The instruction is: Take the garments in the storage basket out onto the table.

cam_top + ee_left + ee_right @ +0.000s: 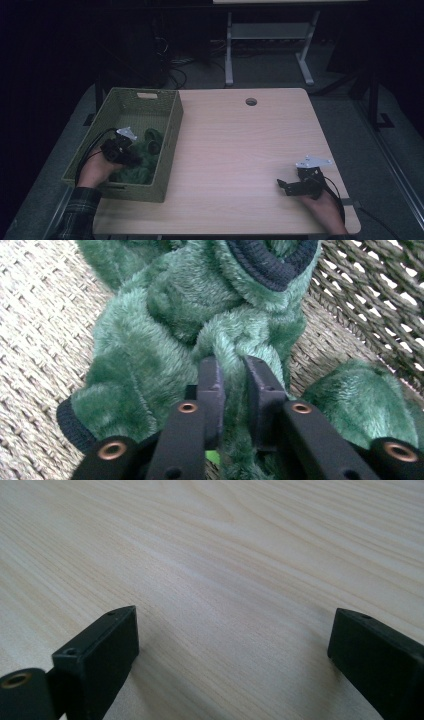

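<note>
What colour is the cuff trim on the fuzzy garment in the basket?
Dark navy, nearly black, on the green fuzzy garment; left gripper view shows it best.

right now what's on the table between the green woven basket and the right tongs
Nothing: in the high view the pale wooden table is bare between the green woven basket and the open right tongs. The left tongs are inside the basket, pinching a green plush garment.

My two black grippers and my sleeve

My left gripper [120, 147] and right gripper [300, 185] are black, each with a grey three-cornered plate on top and a black cable. Copper-coloured rings sit in the jaw arms. At lower left, my sleeve [80, 210] is dark plaid.
</note>
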Motion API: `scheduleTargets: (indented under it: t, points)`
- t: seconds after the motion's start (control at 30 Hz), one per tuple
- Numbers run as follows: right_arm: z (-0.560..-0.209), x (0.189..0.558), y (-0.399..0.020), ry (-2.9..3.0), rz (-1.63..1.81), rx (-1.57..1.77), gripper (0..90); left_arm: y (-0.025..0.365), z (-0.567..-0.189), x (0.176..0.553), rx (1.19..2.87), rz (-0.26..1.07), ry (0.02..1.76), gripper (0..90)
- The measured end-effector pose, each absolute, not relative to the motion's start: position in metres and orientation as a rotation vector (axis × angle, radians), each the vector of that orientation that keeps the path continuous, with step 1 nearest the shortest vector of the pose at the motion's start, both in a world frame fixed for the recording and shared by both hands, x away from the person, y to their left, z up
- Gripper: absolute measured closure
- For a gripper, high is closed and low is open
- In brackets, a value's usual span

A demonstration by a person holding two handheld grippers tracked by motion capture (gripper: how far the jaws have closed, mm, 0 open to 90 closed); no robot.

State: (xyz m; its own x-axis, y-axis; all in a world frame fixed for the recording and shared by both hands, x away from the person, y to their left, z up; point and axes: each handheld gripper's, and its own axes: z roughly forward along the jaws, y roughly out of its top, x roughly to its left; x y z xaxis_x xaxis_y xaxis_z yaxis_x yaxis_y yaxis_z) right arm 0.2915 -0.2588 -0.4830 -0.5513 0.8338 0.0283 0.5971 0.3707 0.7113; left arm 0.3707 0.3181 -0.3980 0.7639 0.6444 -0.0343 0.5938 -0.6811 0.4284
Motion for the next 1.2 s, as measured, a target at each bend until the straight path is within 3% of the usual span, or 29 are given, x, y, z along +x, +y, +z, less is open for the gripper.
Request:
scheduleTargets:
  t: [1.2]
  points:
    - [-0.483,0.292,-0.259,2.300,0.982,1.254,5.7,0.329,-0.284,0.354,2.234,0.349,1.002,83.3]
